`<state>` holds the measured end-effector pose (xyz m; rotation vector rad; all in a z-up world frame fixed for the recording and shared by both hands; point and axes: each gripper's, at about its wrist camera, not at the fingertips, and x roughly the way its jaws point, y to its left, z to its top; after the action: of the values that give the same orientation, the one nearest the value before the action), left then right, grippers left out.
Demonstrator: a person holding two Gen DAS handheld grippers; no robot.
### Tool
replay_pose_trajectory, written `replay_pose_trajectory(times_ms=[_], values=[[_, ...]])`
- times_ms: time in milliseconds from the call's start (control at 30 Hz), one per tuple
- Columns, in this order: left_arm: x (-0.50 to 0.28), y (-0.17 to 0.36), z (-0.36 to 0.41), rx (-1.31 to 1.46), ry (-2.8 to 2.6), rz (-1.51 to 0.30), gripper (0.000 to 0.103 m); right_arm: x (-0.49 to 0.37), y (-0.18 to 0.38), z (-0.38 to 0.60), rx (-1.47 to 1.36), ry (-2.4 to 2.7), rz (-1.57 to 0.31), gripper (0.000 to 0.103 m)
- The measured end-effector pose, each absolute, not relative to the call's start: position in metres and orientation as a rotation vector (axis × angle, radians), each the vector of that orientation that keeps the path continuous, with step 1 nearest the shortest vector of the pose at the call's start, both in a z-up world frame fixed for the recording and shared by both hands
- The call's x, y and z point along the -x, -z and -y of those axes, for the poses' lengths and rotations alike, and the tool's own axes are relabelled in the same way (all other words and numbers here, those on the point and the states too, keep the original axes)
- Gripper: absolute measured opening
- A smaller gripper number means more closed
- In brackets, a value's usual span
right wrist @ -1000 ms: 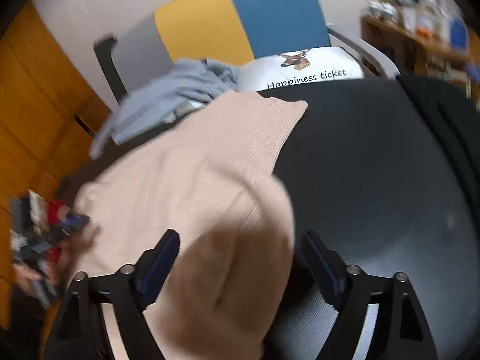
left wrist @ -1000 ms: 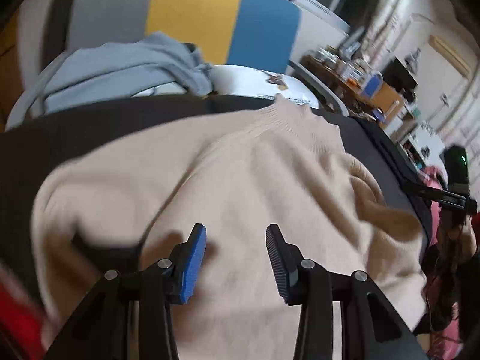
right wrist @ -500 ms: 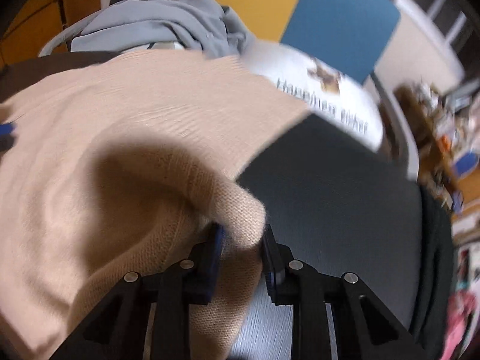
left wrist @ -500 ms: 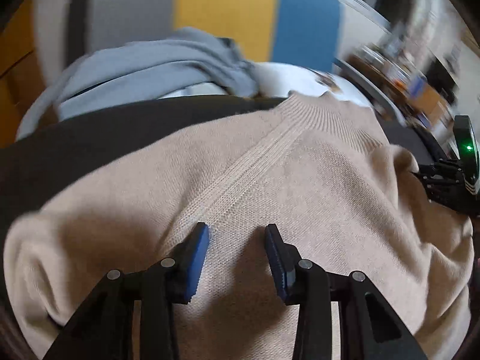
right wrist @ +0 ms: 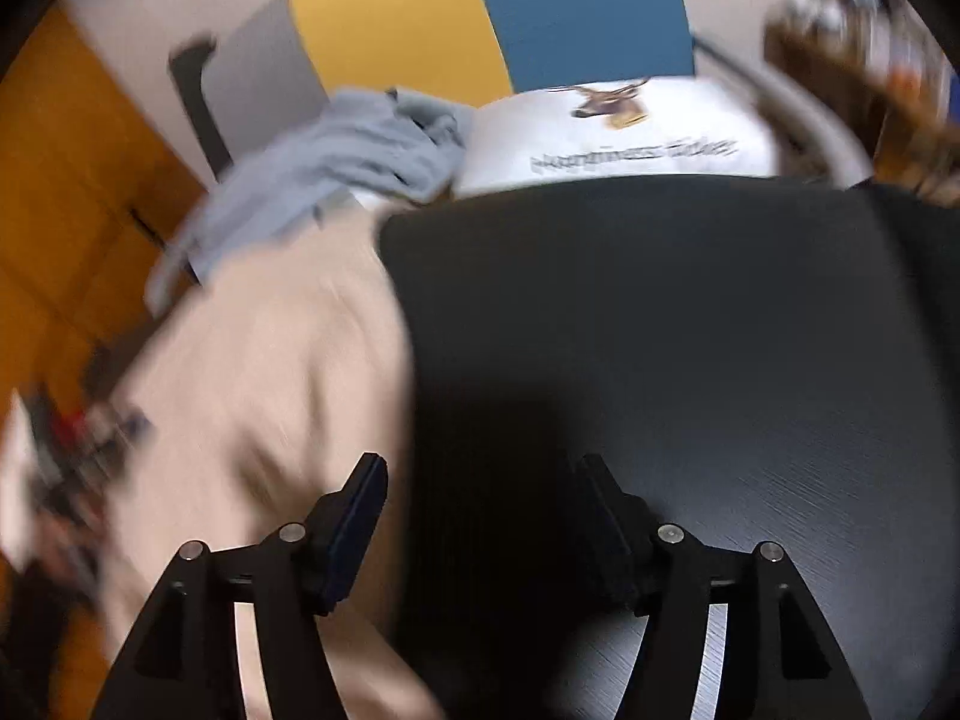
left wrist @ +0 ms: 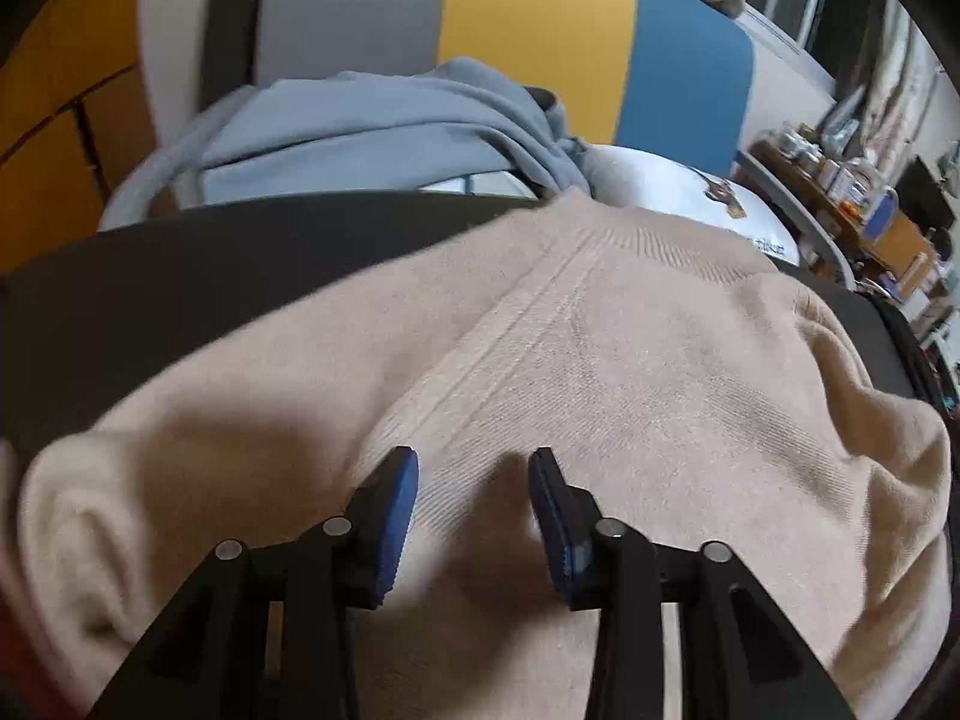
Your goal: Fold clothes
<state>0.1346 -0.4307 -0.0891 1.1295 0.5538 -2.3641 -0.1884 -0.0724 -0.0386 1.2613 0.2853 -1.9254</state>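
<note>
A beige knit sweater [left wrist: 600, 372] lies spread on a black table [left wrist: 180, 276], its ribbed collar toward the far edge and its right side folded over in a rounded bulge. My left gripper [left wrist: 474, 480] is open and empty, low over the sweater's middle. In the right wrist view the sweater [right wrist: 270, 372] lies blurred at the left. My right gripper [right wrist: 480, 492] is open wide and empty, over the sweater's right edge and the bare black table [right wrist: 690, 330].
A grey hoodie [left wrist: 372, 126] and a white printed T-shirt [right wrist: 624, 132] lie on a grey, yellow and blue chair [left wrist: 528, 30] behind the table. Orange cabinets [right wrist: 66, 192] stand at the left. A cluttered shelf [left wrist: 852, 204] stands at the right.
My right gripper, shut on a fold of the sweater half a second ago, has let go, opened wide and swung right over the table. My left gripper stays open over the sweater.
</note>
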Motion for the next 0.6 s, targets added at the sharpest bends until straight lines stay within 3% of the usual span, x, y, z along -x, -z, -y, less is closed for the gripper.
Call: replay_pose_trajectory(times_ms=[167, 200, 267, 300, 333, 400, 600], values=[[-0.168, 0.043, 0.359, -1.036, 2.668, -0.593, 0.04, 0.123, 0.052, 0.02, -1.268, 1.882, -0.537, 0.066], [-0.172, 0.037, 0.337, -1.041, 2.758, -0.568, 0.041, 0.112, 0.052, 0.01, -1.295, 1.847, -0.476, 0.068], [-0.18, 0.028, 0.285, -1.082, 2.911, -0.456, 0.042, 0.089, 0.052, -0.011, -1.346, 1.774, -0.352, 0.083], [-0.182, 0.028, 0.26, -1.124, 2.954, -0.379, 0.042, 0.082, 0.054, -0.018, -1.378, 1.728, -0.249, 0.096], [-0.185, 0.029, 0.238, -1.165, 2.987, -0.32, 0.042, 0.075, 0.057, -0.026, -1.407, 1.678, -0.146, 0.101], [-0.191, 0.037, 0.204, -1.24, 3.023, -0.271, 0.043, 0.063, 0.063, -0.037, -1.446, 1.577, 0.051, 0.101], [-0.212, 0.061, 0.137, -1.391, 3.016, -0.104, 0.043, 0.038, 0.071, -0.025, -1.387, 1.483, 0.245, 0.103]])
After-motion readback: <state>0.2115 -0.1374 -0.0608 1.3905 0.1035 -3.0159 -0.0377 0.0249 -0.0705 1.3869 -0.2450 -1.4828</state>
